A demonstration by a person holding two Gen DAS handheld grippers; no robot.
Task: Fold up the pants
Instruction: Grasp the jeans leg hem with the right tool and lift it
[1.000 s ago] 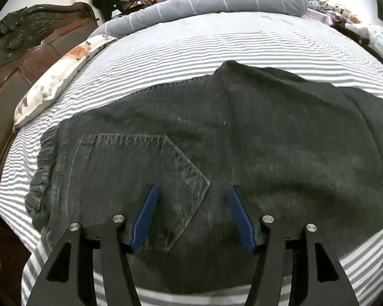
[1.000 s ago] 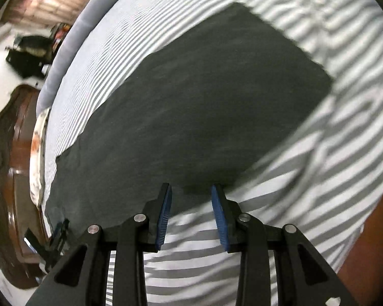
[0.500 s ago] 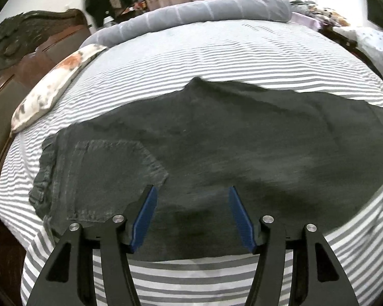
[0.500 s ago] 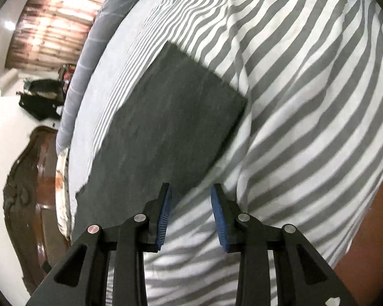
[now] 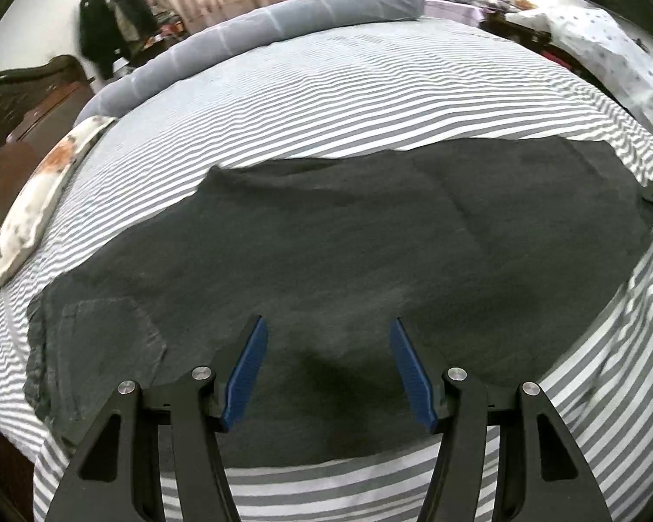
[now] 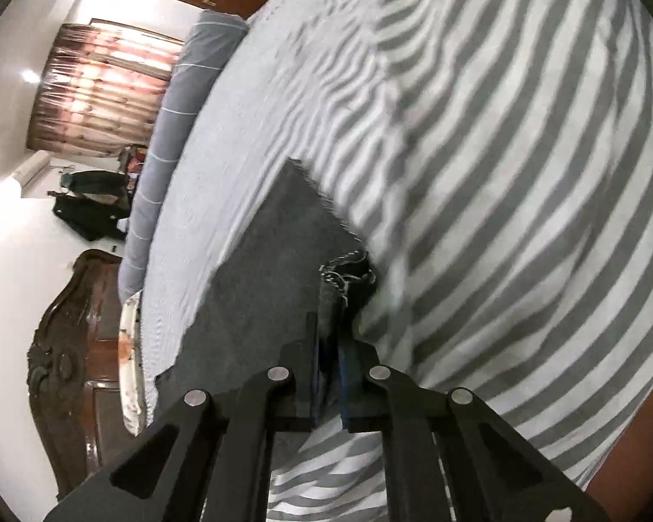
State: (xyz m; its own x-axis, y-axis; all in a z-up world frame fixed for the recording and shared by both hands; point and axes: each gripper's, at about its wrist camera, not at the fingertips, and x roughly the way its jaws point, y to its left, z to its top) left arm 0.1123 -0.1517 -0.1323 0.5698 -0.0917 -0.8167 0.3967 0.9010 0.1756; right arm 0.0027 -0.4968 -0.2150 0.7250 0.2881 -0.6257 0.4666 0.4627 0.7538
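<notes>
Home bedroom; striped bed; carved wooden headboard; curtains

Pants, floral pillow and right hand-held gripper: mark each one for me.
pants (image 5: 348, 261): left wrist view, middle of the dark denim.
floral pillow (image 5: 43, 187): left wrist view, its top face.
right hand-held gripper (image 6: 328, 348): right wrist view, between fingertips pinching the frayed hem.

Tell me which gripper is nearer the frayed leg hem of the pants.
Right. The right gripper is shut on the frayed hem; the left gripper hangs open over the pants near the seat, far from it.
</notes>
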